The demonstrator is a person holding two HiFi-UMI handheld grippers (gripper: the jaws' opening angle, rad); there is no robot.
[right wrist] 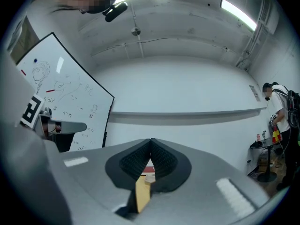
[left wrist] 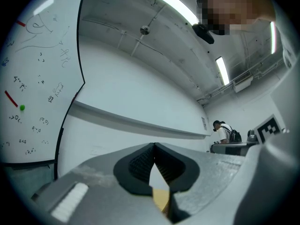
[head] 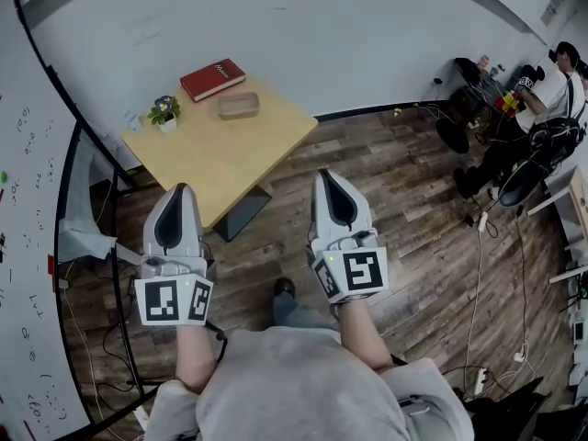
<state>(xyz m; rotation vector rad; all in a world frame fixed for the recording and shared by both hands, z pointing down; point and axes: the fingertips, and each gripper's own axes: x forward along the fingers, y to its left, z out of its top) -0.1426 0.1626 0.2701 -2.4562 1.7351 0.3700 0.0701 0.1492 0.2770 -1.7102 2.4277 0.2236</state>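
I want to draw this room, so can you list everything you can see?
table: one, light wood, just ahead of both grippers, by the white wall.
book: one, red, on the table's far edge.
box: one, tan, on the table beside the book.
potted plant: one, purple-blue flowers in a white pot, on the table's left corner.
whiteboard: one, white with scribbles, on the left.
floor: brown wood planks.
cables: several, pale, on the floor at right.
person: at least one, white top, far right.
shoe: one, dark, on the floor below.
left gripper: one, grey, jaws together, empty.
right gripper: one, grey, jaws together, empty.
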